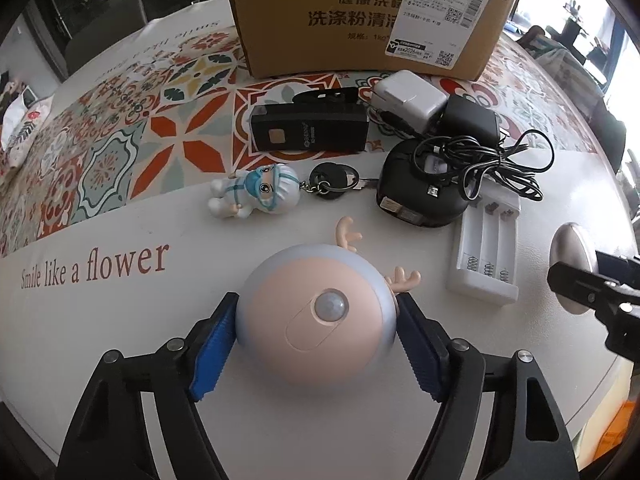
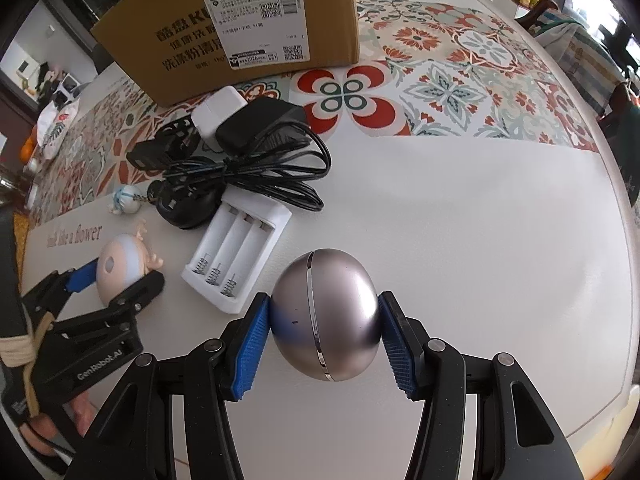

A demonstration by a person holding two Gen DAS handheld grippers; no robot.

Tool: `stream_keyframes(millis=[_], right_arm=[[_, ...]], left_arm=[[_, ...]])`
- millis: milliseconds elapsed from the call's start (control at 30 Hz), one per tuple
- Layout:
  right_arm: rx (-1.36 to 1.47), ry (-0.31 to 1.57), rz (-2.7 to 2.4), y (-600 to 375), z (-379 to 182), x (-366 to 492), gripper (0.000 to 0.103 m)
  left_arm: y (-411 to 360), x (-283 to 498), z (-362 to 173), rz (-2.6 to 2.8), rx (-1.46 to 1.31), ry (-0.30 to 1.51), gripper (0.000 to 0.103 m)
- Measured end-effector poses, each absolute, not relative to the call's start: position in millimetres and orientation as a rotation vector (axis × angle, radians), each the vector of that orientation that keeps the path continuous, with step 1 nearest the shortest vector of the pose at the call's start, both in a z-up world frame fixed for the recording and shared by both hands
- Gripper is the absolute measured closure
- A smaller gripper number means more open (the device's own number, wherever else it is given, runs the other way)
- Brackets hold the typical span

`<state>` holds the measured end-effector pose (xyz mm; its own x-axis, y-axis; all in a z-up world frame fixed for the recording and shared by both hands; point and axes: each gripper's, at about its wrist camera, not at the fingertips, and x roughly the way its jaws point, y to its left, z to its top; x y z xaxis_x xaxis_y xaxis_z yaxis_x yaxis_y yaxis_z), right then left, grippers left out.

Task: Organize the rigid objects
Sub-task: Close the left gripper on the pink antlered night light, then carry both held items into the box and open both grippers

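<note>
My left gripper is shut on a round pink and pale-blue deer night light with small antlers; its blue pads press both sides. It also shows in the right wrist view. My right gripper is shut on a silver egg-shaped device, seen in the left wrist view at the right edge. Both objects are at the white front part of the table.
A cardboard box stands at the back. In front of it lie a black rectangular device, a white adapter, a black adapter with tangled cable, a round black charger, a white battery charger, and a figurine keychain.
</note>
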<state>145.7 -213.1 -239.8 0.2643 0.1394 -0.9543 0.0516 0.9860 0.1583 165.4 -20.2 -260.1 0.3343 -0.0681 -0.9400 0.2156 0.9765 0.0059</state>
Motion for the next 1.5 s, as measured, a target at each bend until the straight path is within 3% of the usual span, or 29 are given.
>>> stream_keyframes(millis=[333, 1000, 1500], right_arm=[[0.156, 1.250, 0.077, -208, -216, 145, 0.049], [0.132, 0.998, 0.168, -214, -114, 164, 0.049], [0.124, 0.822, 0.202, -210, -54, 210, 0.049]], left_arm=[[-18, 159, -237, -0.193, 0.105, 1.186, 0.028], [-32, 183, -113, -0.177, 0.115, 0.921, 0.028], [-32, 225, -55, -0.161, 0.095, 0.821, 0.028]])
